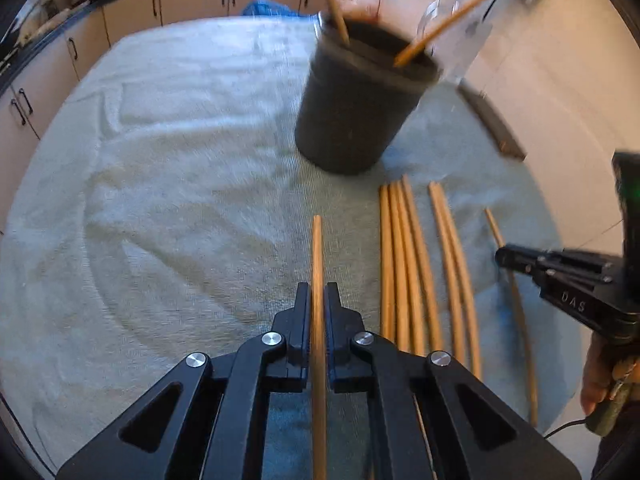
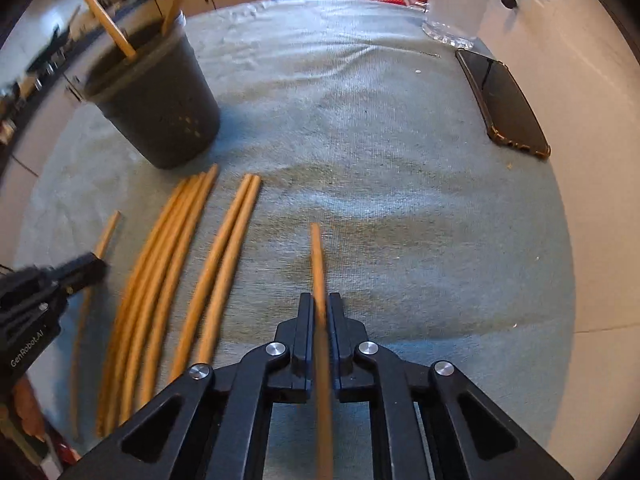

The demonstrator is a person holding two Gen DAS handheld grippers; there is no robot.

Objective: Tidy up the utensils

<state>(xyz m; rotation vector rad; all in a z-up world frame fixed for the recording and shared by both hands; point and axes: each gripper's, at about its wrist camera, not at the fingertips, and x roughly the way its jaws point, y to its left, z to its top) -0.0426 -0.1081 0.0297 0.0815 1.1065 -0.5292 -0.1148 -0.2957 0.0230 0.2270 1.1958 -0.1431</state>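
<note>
My left gripper is shut on a wooden chopstick that points forward above the towel. My right gripper is shut on another wooden chopstick. A dark grey utensil holder stands ahead with two chopsticks in it; it also shows in the right wrist view. Several loose chopsticks lie on the towel between the grippers, also seen in the right wrist view. The right gripper shows in the left wrist view, the left gripper in the right wrist view.
A pale grey-green towel covers the counter. A black phone lies at its right edge, also in the left wrist view. A glass pitcher stands at the back right. Kitchen cabinets run behind.
</note>
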